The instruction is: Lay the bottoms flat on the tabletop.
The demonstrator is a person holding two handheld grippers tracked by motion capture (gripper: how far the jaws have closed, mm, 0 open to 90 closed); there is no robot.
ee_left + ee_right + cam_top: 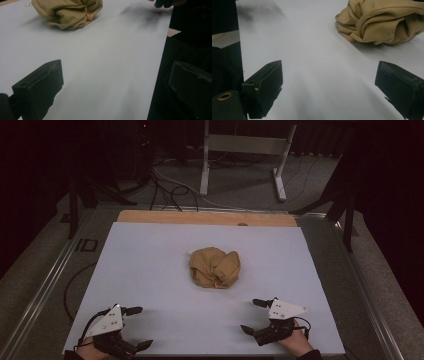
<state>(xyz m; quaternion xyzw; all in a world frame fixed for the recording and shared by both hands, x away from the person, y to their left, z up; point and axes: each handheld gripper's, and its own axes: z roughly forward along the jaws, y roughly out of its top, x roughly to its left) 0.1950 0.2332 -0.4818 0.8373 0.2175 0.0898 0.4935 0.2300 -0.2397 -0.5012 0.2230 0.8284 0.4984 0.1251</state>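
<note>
Crumpled tan cloth [215, 267] lies well ahead of both grippers, between them. Left gripper [140, 327] jaws wide, empty. Right gripper [253, 316] likewise wide, empty.

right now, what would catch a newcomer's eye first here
A crumpled tan cloth sits bunched up near the middle of the pale table top. At the near edge the left gripper and the right gripper rest apart from it, both with jaws wide open and nothing between them.
</note>
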